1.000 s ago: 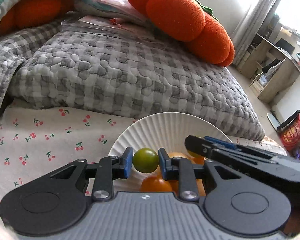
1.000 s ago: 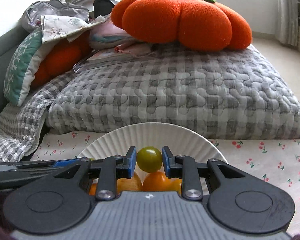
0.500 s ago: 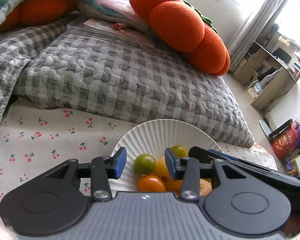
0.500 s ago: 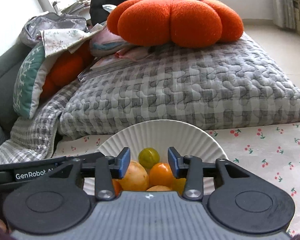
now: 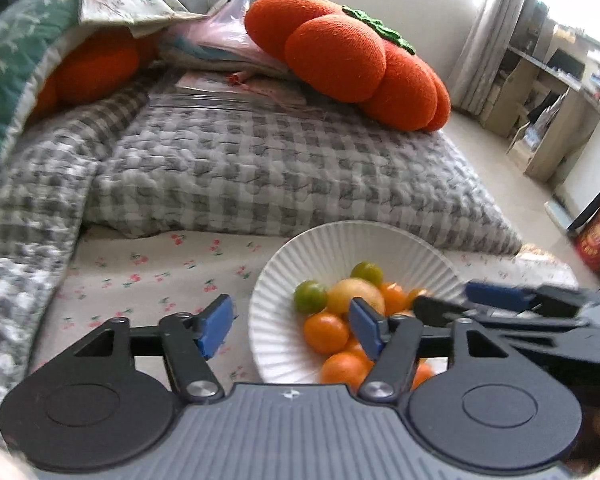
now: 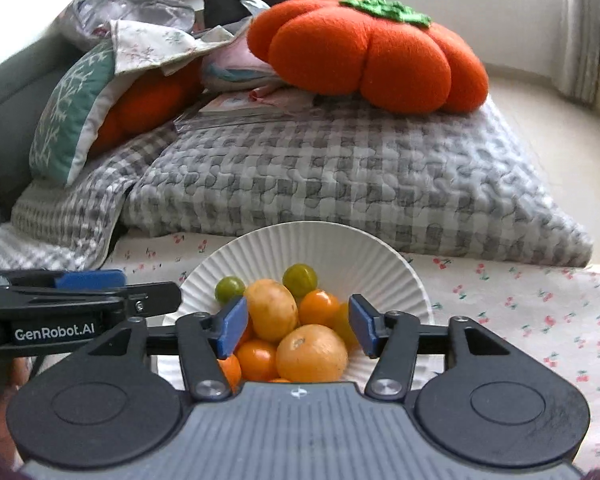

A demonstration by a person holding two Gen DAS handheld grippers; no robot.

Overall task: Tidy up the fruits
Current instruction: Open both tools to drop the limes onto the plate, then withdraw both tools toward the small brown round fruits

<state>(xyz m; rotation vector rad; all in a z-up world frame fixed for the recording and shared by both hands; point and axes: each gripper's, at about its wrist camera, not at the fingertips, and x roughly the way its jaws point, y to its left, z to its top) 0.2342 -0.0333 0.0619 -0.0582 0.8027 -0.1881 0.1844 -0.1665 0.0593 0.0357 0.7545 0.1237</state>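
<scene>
Surface: cherry-print cloth spread before a grey checked quilt; an orange pumpkin-shaped cushion sits on the quilt.
Left claw: jaws apart and just opened further, nothing between the blue pads; left pad over the cloth, right pad over the plate.
Plate: white ribbed paper plate on the cloth, holding all the fruits.
Fruits: two green cherry tomatoes at the far side, orange and yellow ones heaped nearer.
Right claw: jaws apart, likewise just opened, gripping nothing, poised above the heap.
</scene>
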